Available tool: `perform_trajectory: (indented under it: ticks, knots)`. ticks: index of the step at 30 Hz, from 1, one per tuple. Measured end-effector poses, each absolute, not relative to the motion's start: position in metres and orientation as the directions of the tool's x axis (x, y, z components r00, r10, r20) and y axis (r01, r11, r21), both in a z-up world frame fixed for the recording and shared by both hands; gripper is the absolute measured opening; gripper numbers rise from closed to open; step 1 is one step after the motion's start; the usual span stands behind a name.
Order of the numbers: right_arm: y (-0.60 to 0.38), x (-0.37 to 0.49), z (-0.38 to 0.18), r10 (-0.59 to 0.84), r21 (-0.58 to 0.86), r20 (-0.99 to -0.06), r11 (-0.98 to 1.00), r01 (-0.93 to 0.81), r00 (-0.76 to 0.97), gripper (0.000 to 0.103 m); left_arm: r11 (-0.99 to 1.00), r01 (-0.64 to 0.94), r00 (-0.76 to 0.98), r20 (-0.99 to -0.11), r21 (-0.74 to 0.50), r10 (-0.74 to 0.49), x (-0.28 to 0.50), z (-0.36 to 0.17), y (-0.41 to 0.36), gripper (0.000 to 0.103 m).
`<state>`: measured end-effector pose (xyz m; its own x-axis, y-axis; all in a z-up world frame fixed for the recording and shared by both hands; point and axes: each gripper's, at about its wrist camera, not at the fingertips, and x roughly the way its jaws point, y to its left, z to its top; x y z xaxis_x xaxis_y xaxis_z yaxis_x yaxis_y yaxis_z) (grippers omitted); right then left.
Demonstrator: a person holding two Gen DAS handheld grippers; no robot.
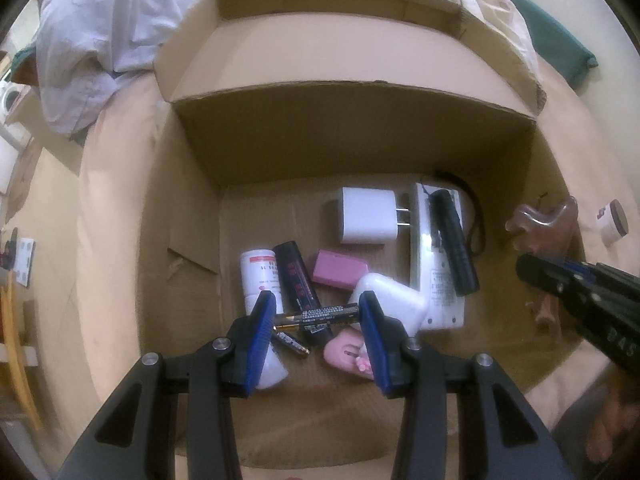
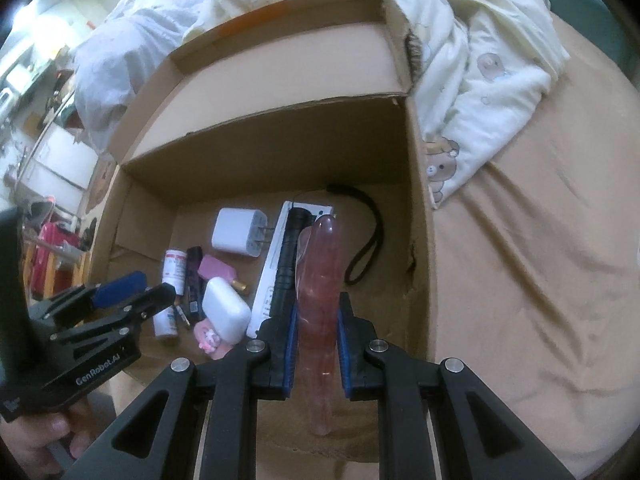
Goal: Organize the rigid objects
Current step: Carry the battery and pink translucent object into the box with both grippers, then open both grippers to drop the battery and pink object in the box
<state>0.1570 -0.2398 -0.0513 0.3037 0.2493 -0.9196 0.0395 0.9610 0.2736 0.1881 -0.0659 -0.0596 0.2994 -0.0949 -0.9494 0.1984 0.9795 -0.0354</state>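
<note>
Both grippers were mid-delivery over the open brown cardboard box (image 2: 416,208): the left gripper (image 1: 318,316) clenched a black-and-gold cylindrical battery (image 1: 320,315) crosswise, while the right gripper (image 2: 318,312) clamped a translucent pink stone scraping board (image 2: 318,280) edge-on. Next, each likely needed lowering into a free spot before letting go. "GenRobot.AI" was readable on the left tool; item labels were too blurred.

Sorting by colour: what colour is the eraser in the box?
Pink eraser; left wrist view.
</note>
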Motion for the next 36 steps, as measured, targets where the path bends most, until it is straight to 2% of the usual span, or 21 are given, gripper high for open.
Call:
perform_trajectory:
  ticks: [10,12,14,16,17,18,19,21,25,31,36]
  knots:
    - [-0.236,0.158,-0.051,0.230,0.253,-0.922,0.967,0.035,0.311,0.018,0.977,0.210,0.308,-0.947,-0.024,-0.089,0.184,-0.061,-0.068,0.041]
    - [-0.235,0.158,-0.051,0.231,0.254,-0.923,0.967,0.037,0.309,0.019,0.978,0.208,0.318,-0.943,-0.034,-0.100,0.184,-0.057,-0.068,0.061]
    - [-0.235,0.159,-0.051,0.233,0.258,-0.922,0.965,0.040,0.310,0.020,0.981,0.181,0.340,-0.932,-0.067,-0.127,0.183,-0.049,-0.064,0.062]
    - [-0.238,0.160,-0.049,0.237,0.266,-0.917,0.963,0.048,0.322,0.026,0.980,0.174,0.348,-0.925,-0.097,-0.153,0.183,-0.043,-0.062,0.070]
    - [-0.239,0.159,-0.047,0.239,0.270,-0.912,0.961,0.051,0.333,0.030,0.980,0.173,0.357,-0.921,-0.097,-0.154,0.183,-0.041,-0.062,0.081]
    - [-0.241,0.159,-0.043,0.240,0.274,-0.906,0.960,0.052,0.348,0.047,0.981,0.171,0.362,-0.920,-0.093,-0.150,0.183,-0.039,-0.062,0.088]
    - [-0.242,0.159,-0.040,0.240,0.278,-0.900,0.959,0.053,0.364,0.065,0.980,0.172,0.362,-0.920,-0.095,-0.153,0.183,-0.038,-0.062,0.090]
    - [-0.243,0.158,-0.032,0.275,0.318,-0.875,0.947,0.046,0.399,0.075,0.979,0.176,0.361,-0.919,-0.101,-0.160,0.183,-0.035,-0.063,0.100]
    - [-0.246,0.155,-0.017,0.258,0.317,-0.846,0.947,0.050,0.467,0.103,0.981,0.178,0.391,-0.910,-0.073,-0.138,0.175,-0.024,-0.062,0.101]
    - [-0.255,0.146,0.002,0.238,0.332,-0.798,0.940,0.074,0.553,0.103,0.991,0.128,0.492,-0.870,0.029,-0.038,0.161,0.009,-0.050,0.101]
    - [-0.256,0.132,0.016,0.240,0.334,-0.787,0.940,0.066,0.568,0.103,0.996,0.083,0.540,-0.842,0.031,-0.019,0.142,0.032,-0.033,0.101]
